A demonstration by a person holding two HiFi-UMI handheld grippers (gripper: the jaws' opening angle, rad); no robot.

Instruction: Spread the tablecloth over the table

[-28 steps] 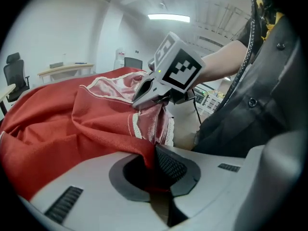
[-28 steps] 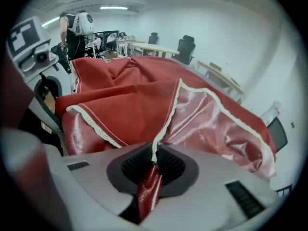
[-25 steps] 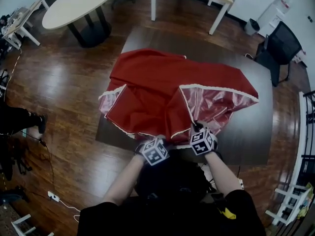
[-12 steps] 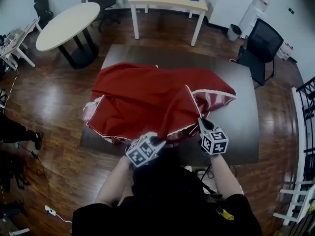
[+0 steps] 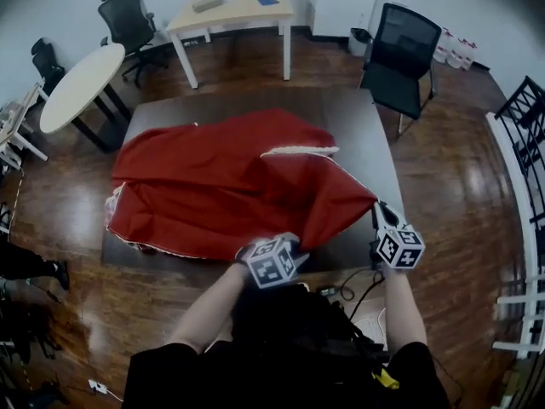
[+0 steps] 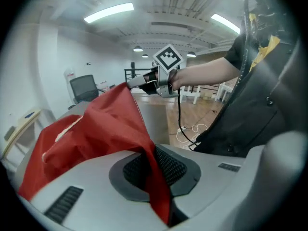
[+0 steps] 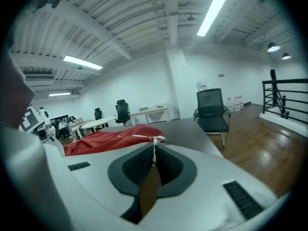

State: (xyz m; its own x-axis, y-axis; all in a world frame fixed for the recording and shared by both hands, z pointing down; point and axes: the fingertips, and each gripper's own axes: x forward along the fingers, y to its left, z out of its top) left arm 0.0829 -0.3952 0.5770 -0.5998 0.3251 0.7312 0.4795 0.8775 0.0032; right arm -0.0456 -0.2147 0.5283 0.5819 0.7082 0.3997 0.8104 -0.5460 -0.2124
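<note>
The red tablecloth (image 5: pixel 221 186) with white trim lies rumpled over the left and middle of the dark table (image 5: pixel 358 126). My left gripper (image 5: pixel 285 244) is at the near edge, shut on a fold of the red cloth (image 6: pixel 110 124), which runs down between its pads (image 6: pixel 166 165). My right gripper (image 5: pixel 377 213) is off the table's near right corner. Its jaws are closing tight on the cloth's white-trimmed edge (image 7: pixel 154 150). The cloth rises in a taut ridge between the two grippers. In the left gripper view, the right gripper (image 6: pixel 137 82) holds the cloth's peak.
A black office chair (image 5: pixel 400 45) stands at the table's far right side. A wooden desk (image 5: pixel 234 7), another chair (image 5: pixel 123 11) and a round white table (image 5: pixel 81 83) stand behind. Cables (image 5: pixel 349 288) lie on the floor by my feet. A black railing (image 5: pixel 524 118) is at the right.
Both grippers have swung right along the near edge, dragging the cloth. The turned-up shiny flap has flattened out. The right gripper has gone out past the table's right corner.
</note>
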